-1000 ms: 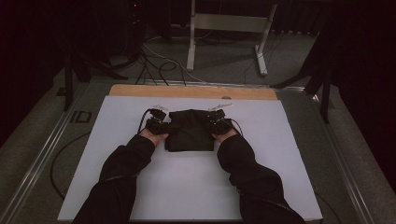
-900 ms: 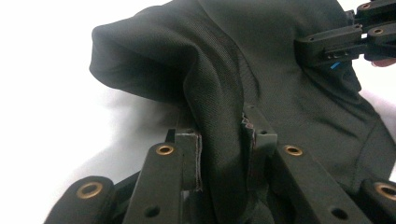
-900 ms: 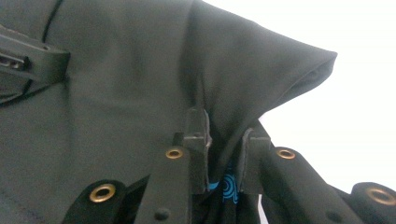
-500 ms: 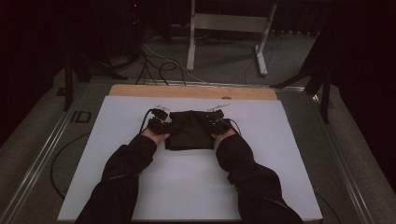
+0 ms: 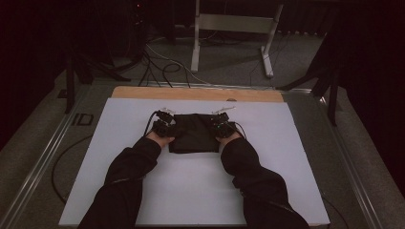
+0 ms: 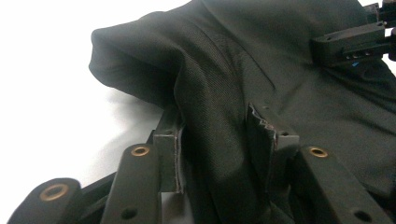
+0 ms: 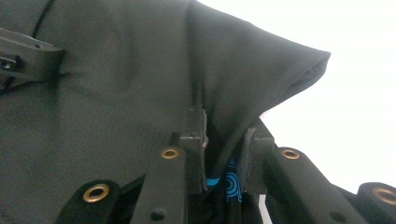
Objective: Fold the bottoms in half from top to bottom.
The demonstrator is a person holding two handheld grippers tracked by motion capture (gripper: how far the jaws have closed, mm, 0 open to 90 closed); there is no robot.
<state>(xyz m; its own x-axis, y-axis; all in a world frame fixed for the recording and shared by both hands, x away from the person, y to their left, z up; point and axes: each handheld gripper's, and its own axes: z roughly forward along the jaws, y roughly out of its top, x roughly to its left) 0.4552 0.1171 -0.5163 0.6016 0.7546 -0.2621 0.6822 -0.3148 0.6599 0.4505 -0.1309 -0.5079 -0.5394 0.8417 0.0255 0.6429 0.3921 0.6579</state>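
Your forearms reach in from the near edge of the table (image 5: 119, 157), sleeves angling inward, each hand low and wrapped round its gripper at either side of the one folded black garment (image 5: 193, 133), which lies flat on the white sheet, nearer its far edge.

Your left gripper (image 5: 162, 125) sits at the garment's left edge. In the left gripper view a fold of the black cloth runs between its jaws; they have just been opening, and the cloth looks loose against the left pad (image 6: 170, 161), so the grip is slackened rather than tight.

Your right gripper (image 5: 220, 125) sits at the right edge. In the right gripper view its jaws have opened a little, yet the cloth edge, with a blue print showing beneath, is pinched close between them.

Count: one garment, two grippers, one at each side.
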